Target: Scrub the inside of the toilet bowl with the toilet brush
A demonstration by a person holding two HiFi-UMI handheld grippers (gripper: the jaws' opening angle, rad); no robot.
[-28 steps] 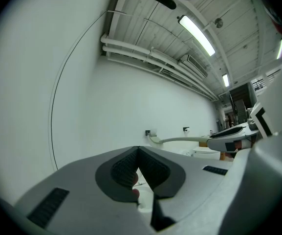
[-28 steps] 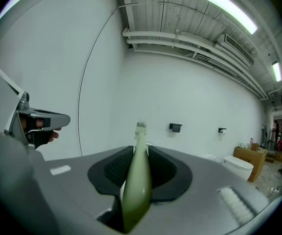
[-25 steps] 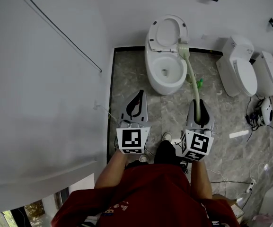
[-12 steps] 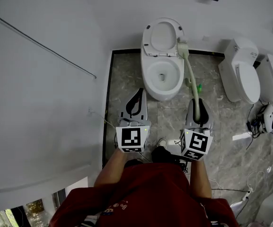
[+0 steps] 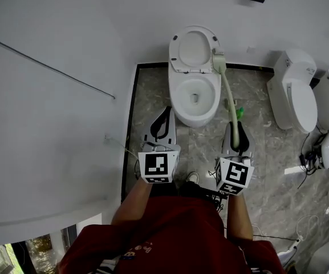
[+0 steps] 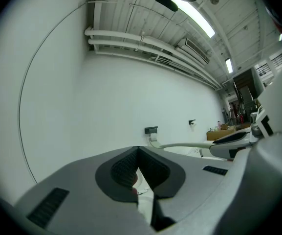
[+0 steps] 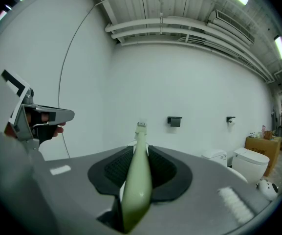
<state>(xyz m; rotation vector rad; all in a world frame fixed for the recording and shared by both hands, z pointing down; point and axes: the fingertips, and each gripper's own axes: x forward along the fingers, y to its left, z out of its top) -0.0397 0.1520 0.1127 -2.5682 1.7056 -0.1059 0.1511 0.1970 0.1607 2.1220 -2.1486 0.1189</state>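
while the right tool (image 5: pixel 238 131) is clamped on the pale green handle of the toilet brush (image 5: pixel 228 93), the brush head sits at the far right rim of the toilet bowl (image 5: pixel 178 104) — beside the raised seat, outside the bowl's hollow. left tool (image 5: pixel 163 124): jaws together, nothing between them — held over the grey floor (image 5: pixel 153 90) near the bowl's left side.
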